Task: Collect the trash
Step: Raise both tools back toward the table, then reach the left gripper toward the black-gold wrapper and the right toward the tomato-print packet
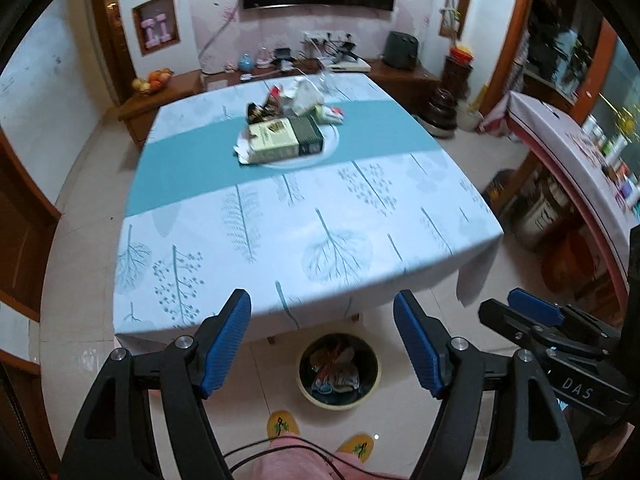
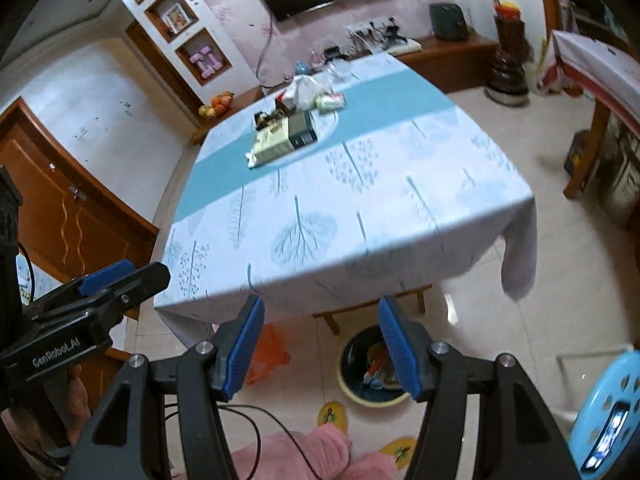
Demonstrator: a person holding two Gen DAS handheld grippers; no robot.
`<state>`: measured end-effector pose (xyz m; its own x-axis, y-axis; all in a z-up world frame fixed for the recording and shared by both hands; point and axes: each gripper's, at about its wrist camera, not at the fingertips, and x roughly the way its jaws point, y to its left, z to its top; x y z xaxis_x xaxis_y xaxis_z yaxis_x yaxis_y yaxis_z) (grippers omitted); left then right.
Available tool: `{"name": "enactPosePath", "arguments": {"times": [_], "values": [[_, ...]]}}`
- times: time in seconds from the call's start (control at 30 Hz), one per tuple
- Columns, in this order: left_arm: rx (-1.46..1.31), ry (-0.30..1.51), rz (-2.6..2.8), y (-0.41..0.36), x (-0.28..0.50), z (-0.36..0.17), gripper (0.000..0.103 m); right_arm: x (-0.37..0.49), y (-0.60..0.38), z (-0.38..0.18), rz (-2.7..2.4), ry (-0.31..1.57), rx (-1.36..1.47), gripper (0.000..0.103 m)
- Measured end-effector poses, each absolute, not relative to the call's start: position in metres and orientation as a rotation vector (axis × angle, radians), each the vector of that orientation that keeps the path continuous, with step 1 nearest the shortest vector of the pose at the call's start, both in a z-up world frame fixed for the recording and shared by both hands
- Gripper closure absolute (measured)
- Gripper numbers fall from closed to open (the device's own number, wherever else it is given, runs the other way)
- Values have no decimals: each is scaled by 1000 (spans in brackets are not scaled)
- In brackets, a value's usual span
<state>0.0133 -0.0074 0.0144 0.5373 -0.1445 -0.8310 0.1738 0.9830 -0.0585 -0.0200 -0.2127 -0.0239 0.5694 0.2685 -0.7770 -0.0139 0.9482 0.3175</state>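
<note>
A pile of trash lies mid-table on the teal band: a flattened cream and dark green carton (image 1: 285, 141) (image 2: 285, 138), dark wrappers (image 1: 260, 111), a white bag (image 1: 306, 98) (image 2: 304, 90) and small packets (image 1: 331, 115) (image 2: 330, 101). A round bin (image 1: 338, 370) (image 2: 374, 368) holding wrappers stands on the floor under the near table edge. My left gripper (image 1: 322, 320) is open and empty above the near edge. My right gripper (image 2: 320, 324) is open and empty beside it. Each gripper shows in the other's view (image 1: 520, 312) (image 2: 120, 276).
The table (image 1: 320, 216) (image 2: 360, 200) carries a white and teal leaf-print cloth. A blue stool (image 2: 608, 412) is at the right. A wooden cabinet (image 2: 72, 208) is left, a low shelf (image 1: 172, 92) with fruit behind, a side table (image 1: 568, 148) right. Feet in yellow slippers (image 1: 284, 424) stand below.
</note>
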Motion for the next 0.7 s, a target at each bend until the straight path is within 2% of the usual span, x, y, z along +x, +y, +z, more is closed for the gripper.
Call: {"name": "enactPosePath", "arguments": {"times": [0.4, 0.7], "values": [[24, 964, -138, 11, 80, 32, 29, 36, -224, -3, 175, 920, 293, 43], [24, 963, -182, 34, 214, 31, 28, 119, -220, 10, 106, 909, 291, 43]]}}
